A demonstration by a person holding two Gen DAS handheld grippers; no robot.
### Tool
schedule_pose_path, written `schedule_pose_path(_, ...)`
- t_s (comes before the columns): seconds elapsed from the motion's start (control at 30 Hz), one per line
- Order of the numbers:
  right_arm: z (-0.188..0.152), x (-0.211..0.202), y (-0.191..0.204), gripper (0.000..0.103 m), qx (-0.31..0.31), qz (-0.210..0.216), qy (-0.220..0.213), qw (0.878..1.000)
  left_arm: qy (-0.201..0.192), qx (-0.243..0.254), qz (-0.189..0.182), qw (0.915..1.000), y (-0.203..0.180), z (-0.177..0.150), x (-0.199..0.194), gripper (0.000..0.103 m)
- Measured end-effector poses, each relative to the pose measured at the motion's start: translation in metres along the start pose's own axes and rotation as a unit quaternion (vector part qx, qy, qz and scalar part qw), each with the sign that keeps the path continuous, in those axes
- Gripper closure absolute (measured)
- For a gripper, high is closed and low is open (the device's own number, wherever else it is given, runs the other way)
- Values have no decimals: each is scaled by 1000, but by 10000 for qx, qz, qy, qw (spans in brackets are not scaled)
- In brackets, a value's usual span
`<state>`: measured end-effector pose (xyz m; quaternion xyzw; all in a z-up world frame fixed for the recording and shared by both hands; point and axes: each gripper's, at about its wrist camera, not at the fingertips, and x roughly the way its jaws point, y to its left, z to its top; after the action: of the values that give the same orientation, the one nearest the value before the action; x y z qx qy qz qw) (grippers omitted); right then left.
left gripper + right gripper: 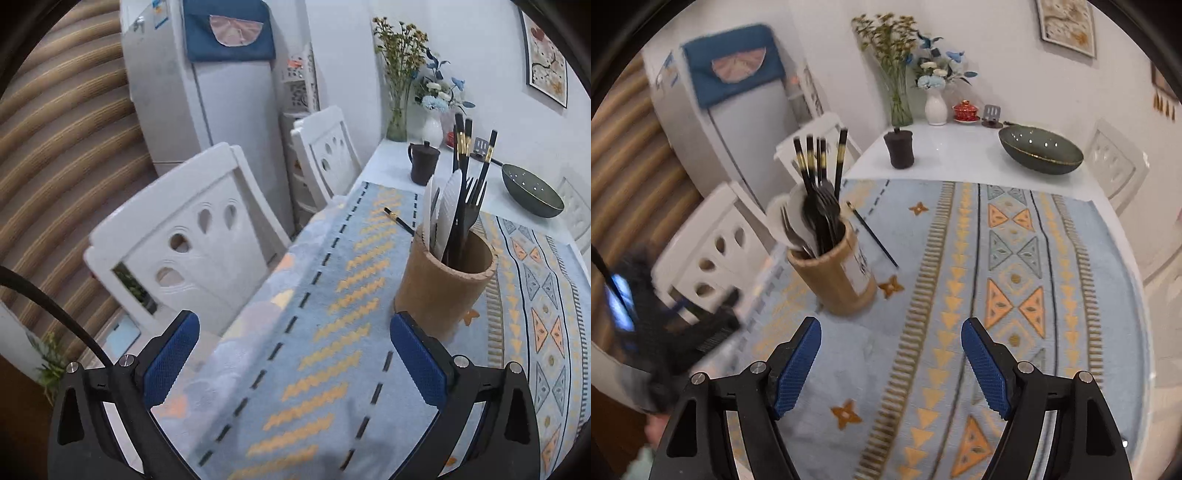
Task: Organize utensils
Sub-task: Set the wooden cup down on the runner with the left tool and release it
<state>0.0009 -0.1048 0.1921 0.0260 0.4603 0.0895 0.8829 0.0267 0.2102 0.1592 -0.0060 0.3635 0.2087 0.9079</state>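
A tan cylindrical holder [833, 275] stands upright on the patterned blue and orange cloth [1015, 295] that covers the near part of the white table [960, 155]. Inside it, packed together, are black chopsticks [822, 162] with gold bands, dark forks [827, 206] and white plastic cutlery [783, 218]. 1 more black chopstick [873, 234] lies flat on the cloth just to the right of the holder and a little farther back, apart from it. The right gripper [891, 363] hovers over the cloth on the near side of the holder, its blue pads [796, 373] spread wide with only cloth between them. The left gripper [294, 354] is likewise spread apart and empty, its right pad [417, 358] close to the base of the holder [445, 280] in its own view, though whether it touches cannot be told. In the right wrist view that left gripper shows as a dark blur [676, 325] at the left edge. On the bare far end of the table stand a dark lidded mug [899, 147], a wide grey-green bowl [1039, 149], a glass vase with dried stems [899, 99], a white vase of blue and white flowers [935, 105] and a small red lidded cup [966, 110]. 2 white chairs [184, 251] stand along the table's left side, with a refrigerator [218, 110] behind them.
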Motion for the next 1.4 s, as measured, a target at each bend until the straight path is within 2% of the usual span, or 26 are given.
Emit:
schedule_pose_path(0.07, -3, 2, -4, 27, -160, -171, 28, 9997, -115, 131, 266, 9995, 6, -3, -13, 0)
schedule_pose_path(0.13, -4, 5, -10, 27, -303, -425, 114, 9986, -219, 276, 754, 9965, 19, -9, -24, 0)
schedule_pose_path(0.17, -5, 6, -16, 27, -351, -525, 156, 9979, -216, 284, 871, 9956, 24, -9, -27, 0)
schedule_pose_path(0.27, -6, 0, -28, 27, -335, -569, 183, 9976, -83, 182, 1028, 9945, 44, -10, -35, 0)
schedule_pose_path(0.37, -7, -9, -26, 27, -404, -621, 115, 9972, -123, 312, 1146, 9928, 37, -9, -54, 0)
schedule_pose_path(0.47, -13, -14, -15, 27, -457, -447, 143, 9979, -78, 653, 771, 9949, 3, -10, -70, 0)
schedule_pose_path(0.57, -17, -13, -10, 27, -221, -247, 260, 9991, 2, 872, 566, 9946, -24, -15, -79, 0)
schedule_pose_path(0.77, -24, -12, -11, 21, 258, -269, 310, 9988, 69, 847, -265, 9960, -50, -15, -81, 0)
schedule_pose_path(1.0, -16, 0, 6, 21, 196, -623, 363, 9972, -6, 1027, -639, 9927, -55, -1, -56, 0)
schedule_pose_path(1.2, -5, 13, 15, 21, 161, -934, 275, 9951, -63, 1205, -759, 9898, -58, 6, -36, 0)
schedule_pose_path(1.4, -5, 26, 15, 21, 290, -1033, 359, 9936, 8, 1220, -832, 9890, -61, 10, -19, 0)
